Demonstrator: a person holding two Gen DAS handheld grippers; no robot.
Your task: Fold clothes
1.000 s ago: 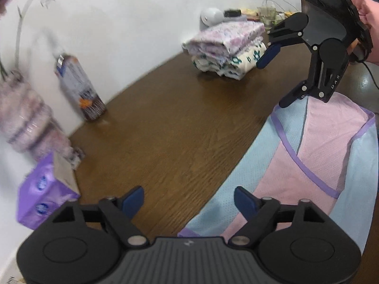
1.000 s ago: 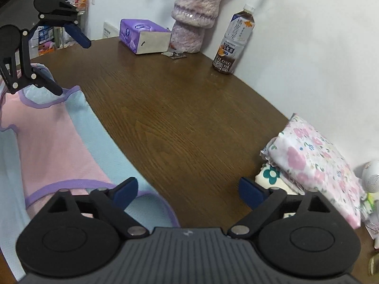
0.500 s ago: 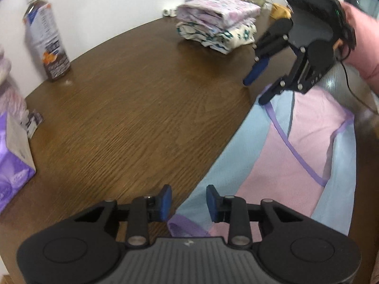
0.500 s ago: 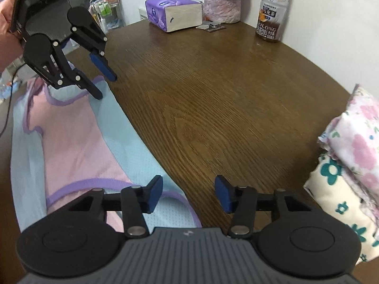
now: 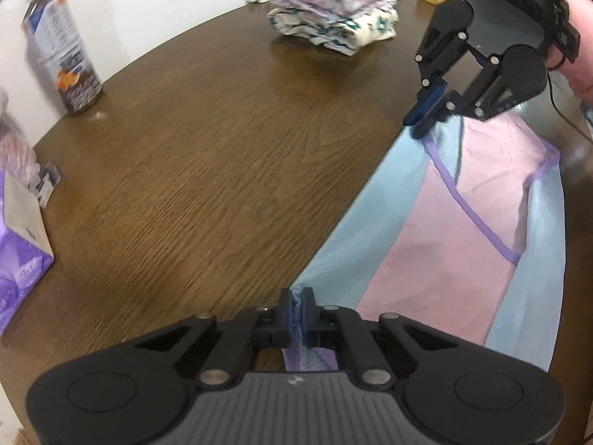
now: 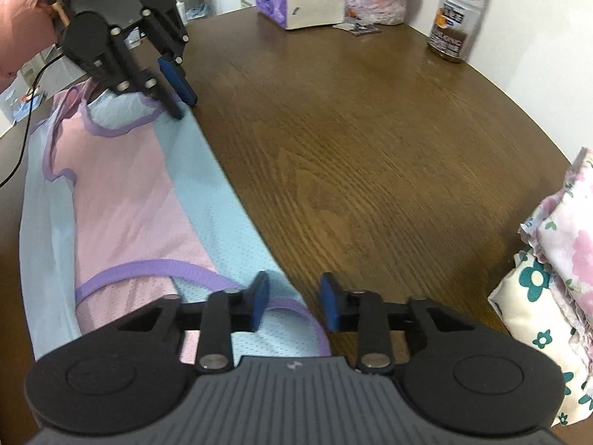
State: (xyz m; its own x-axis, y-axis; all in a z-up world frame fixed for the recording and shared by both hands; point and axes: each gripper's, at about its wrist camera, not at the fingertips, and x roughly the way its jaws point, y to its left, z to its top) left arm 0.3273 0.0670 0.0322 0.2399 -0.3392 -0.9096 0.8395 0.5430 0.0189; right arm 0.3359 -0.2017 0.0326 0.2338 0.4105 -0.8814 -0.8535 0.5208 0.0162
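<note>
Now, starting at the left of the left wrist view, a purple tissue box (image 5: 20,259) sits at the table's far left edge, with a fuzzy pink-and-white thing (image 5: 15,148) behind it and a brown tea bottle (image 5: 63,52) against the white wall. The dark wooden table (image 5: 207,155) spreads across the middle. Toward the back a stack of folded floral clothes (image 5: 333,11) rests on the wood, well apart from the garment being worked. At the bottom centre the left gripper (image 5: 295,306) has its blue pads pressed together, pinching a purple-trimmed corner of the pink and light-blue garment (image 5: 463,230), which lies flat along the right side of the table. At the garment's far corner the right gripper (image 5: 426,118) comes down onto the cloth edge, carried by a hand in a pink sleeve (image 5: 578,37).

Seen from the right wrist view, the same garment (image 6: 122,193) lies on the left, with the left gripper (image 6: 181,105) nipping its far light-blue corner. In the foreground the right gripper (image 6: 294,300) has its jaws closing, with a gap between the pads; the purple-trimmed near corner lies under and between them, and the pads do not yet press on it. Further right the tissue box (image 6: 296,3) and tea bottle (image 6: 456,15) stand at the back, and the folded floral clothes (image 6: 556,278) fill the right edge.
</note>
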